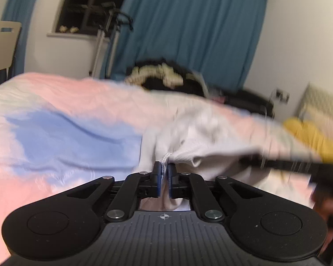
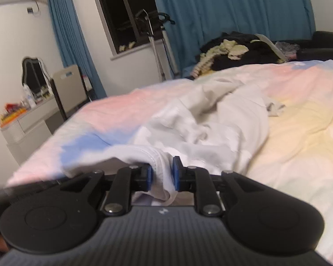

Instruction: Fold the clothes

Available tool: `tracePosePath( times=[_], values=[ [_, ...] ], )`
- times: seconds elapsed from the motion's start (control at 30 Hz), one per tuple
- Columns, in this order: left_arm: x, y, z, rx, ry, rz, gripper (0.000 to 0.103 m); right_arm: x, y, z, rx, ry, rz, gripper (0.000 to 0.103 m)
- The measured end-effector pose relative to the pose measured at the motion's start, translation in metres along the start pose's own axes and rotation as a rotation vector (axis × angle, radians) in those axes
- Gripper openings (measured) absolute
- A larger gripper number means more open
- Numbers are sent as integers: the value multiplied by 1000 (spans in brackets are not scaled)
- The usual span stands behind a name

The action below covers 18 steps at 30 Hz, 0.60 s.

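1. A white garment (image 2: 211,122) lies crumpled in the middle of the bed (image 2: 299,133), on a pastel pink, blue and yellow cover, with its near edge lifted toward both cameras.
2. The left gripper (image 1: 164,166) is pinched tight on a stitched edge of the cloth, jaws almost touching.
3. The right gripper (image 2: 163,169) has a thicker bunch of hem between its jaws, which stand a little apart against the fabric; it looks clamped.
4. Judging by the deep creases, the cloth is light, soft and limp. It will sag between the two holds and drag its far part along, so seams or hems give the surest hold.
5. A yellow item (image 1: 310,137) lies on the right side of the bed.
6. Dark clothes (image 2: 244,53) are piled at the far edge, before blue curtains (image 2: 211,11).
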<state>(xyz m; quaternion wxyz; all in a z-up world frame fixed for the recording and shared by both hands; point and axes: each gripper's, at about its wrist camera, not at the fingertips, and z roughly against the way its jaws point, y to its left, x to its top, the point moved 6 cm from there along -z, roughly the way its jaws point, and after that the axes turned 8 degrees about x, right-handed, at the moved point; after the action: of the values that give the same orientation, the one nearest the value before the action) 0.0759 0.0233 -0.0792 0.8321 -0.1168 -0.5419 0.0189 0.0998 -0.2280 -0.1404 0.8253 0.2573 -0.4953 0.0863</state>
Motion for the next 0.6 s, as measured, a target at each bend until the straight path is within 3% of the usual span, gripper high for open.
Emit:
tracePosePath(
  times=[0.1, 0.2, 0.37, 0.47, 0.53, 0.6],
  values=[
    [12, 5, 11, -25, -71, 62, 6, -10, -1, -1, -47, 30, 16, 37],
    [21, 3, 16, -41, -102, 94, 6, -23, 3, -1, -70, 73, 36, 41],
    [28, 7, 19, -49, -124, 145, 6, -49, 3, 0, -102, 129, 46, 41],
    [22, 11, 14, -8, -97, 135, 6, -49, 6, 2, -110, 86, 46, 41],
    [19, 13, 10, 19, -80, 128, 6, -44, 4, 4, -113, 35, 24, 34],
    [15, 15, 7, 46, -62, 120, 6, -41, 0, 3, -115, 15, 6, 15]
  ],
)
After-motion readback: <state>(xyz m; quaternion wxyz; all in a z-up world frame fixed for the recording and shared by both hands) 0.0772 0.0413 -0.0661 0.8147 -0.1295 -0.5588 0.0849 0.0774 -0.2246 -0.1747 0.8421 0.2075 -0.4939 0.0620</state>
